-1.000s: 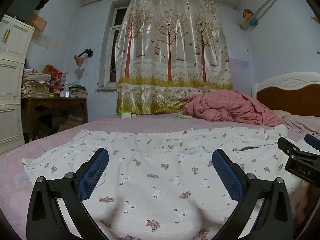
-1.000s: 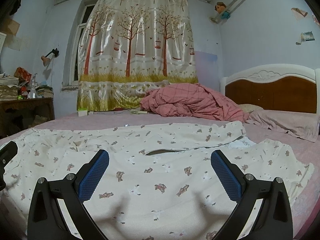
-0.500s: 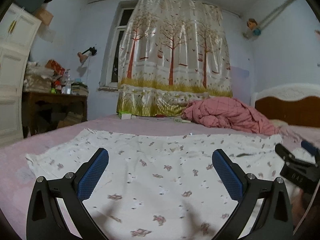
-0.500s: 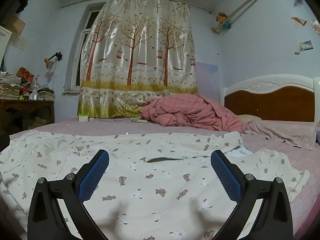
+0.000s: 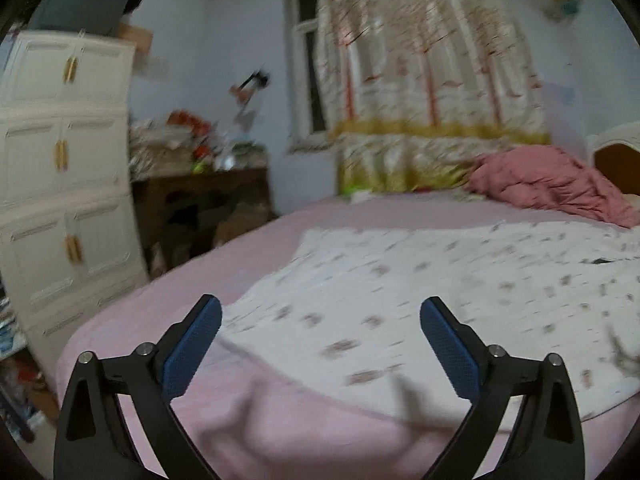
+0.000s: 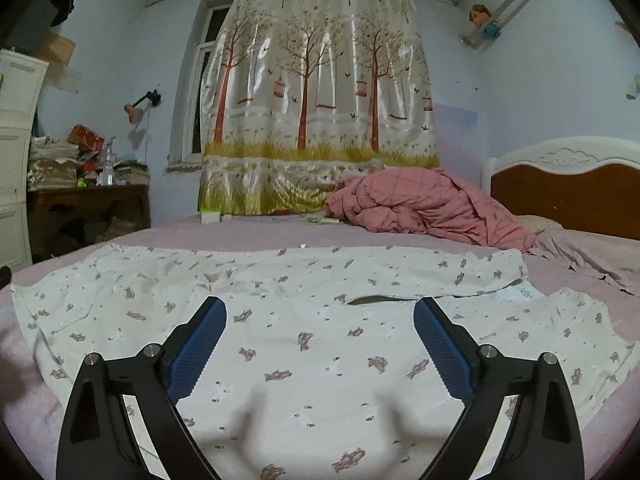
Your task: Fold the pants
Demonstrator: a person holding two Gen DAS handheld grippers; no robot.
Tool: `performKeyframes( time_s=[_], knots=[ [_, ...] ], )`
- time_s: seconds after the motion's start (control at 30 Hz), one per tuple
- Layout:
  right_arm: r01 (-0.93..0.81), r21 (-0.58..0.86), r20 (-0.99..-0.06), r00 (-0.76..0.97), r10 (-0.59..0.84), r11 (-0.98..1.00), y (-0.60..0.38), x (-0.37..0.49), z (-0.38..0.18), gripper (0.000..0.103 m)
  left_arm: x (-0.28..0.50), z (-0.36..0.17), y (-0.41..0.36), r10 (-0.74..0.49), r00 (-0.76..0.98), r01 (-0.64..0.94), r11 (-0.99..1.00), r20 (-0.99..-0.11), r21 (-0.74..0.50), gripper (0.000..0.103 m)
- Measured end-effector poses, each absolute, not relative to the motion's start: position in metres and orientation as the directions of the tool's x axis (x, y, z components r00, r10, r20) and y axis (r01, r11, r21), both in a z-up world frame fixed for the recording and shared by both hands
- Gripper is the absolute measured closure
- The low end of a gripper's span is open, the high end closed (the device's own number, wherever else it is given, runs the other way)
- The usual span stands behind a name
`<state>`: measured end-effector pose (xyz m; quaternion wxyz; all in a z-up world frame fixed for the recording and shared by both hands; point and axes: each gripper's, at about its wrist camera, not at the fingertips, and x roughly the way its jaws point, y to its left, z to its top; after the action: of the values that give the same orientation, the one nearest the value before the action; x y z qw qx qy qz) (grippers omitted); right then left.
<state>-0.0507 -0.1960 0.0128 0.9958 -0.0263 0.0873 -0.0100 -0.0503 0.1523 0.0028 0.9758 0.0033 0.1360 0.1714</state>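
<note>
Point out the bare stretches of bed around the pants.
Bare pink sheet runs left of the pants, toward the white cabinet. Another strip lies between the pants and the curtain. The headboard end is crowded by the pink quilt.

I see open bed [image 5: 260, 248] left of the pants [image 6: 320, 344]; a bunched quilt [image 6: 420, 208] blocks the upper right.
</note>
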Motion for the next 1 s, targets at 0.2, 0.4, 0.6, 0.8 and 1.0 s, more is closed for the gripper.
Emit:
performKeyframes(
  time_s=[0.2, 0.4, 0.6, 0.8, 1.0],
  knots=[
    [-0.028, -0.034, -0.233, 0.972, 0.019, 0.999, -0.186, -0.047, 0.010, 0.010, -0.036, -0.010, 0.214, 0.365, 0.830, -0.432, 0.899, -0.422, -0.073, 0.013],
    [-0.051, -0.039, -0.259, 0.965, 0.040, 0.998, -0.178, -0.047, 0.005, 0.012, -0.010, -0.036, 0.269, 0.171, 0.794, -0.422, 0.846, -0.583, -0.326, 0.036],
    [-0.066, 0.030, -0.332, 0.941, 0.072, 0.997, -0.184, -0.041, -0.005, 0.015, 0.020, -0.040, 0.283, 0.105, 0.740, -0.432, 0.831, -0.664, -0.350, 0.049],
    [-0.093, 0.093, -0.376, 0.919, 0.121, 0.991, -0.188, -0.044, -0.013, 0.015, 0.040, -0.038, 0.285, 0.155, 0.699, -0.473, 0.832, -0.698, -0.289, 0.087],
    [-0.146, 0.134, -0.414, 0.891, 0.190, 0.980, -0.193, -0.075, -0.018, 0.018, 0.021, -0.026, 0.275, 0.241, 0.731, -0.454, 0.870, -0.639, -0.192, 0.090]
  ],
)
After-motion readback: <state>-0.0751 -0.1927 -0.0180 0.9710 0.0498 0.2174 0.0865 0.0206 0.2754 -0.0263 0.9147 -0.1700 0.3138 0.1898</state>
